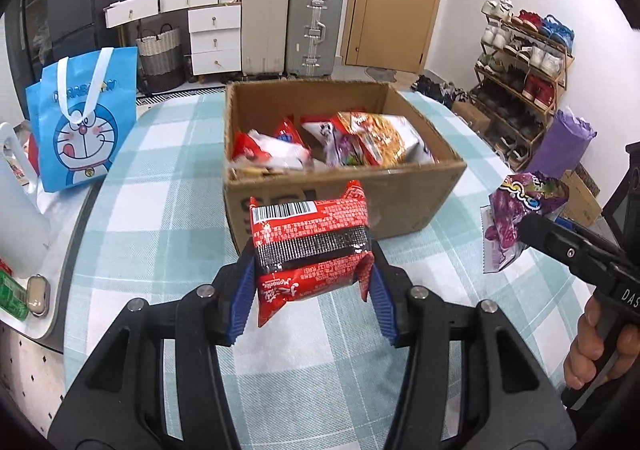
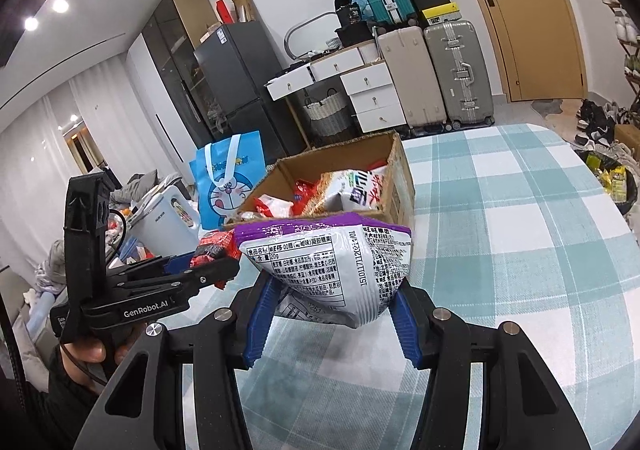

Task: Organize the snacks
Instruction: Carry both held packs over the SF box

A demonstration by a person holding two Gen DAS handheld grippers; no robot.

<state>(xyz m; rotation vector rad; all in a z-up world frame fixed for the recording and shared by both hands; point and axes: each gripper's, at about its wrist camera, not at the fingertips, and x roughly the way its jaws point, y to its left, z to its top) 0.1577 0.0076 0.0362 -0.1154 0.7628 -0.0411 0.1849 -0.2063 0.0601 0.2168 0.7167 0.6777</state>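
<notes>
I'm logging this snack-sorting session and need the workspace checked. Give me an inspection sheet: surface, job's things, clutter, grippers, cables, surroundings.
Surface: checked tablecloth, mostly bare.
Job's things: open cardboard box holding several snack packs; red snack pack; purple snack bag.
Clutter: blue cartoon bag and white appliance beside the table.
Grippers: left gripper shut on the red snack pack; right gripper shut on the purple snack bag.
Cables: thin black cable by the left hand.
Surroundings: suitcases, drawers, door, shoe rack.

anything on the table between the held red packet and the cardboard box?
No. In the left wrist view only bare checked tablecloth shows between the red packet, held in the left gripper, and the cardboard box.
</notes>
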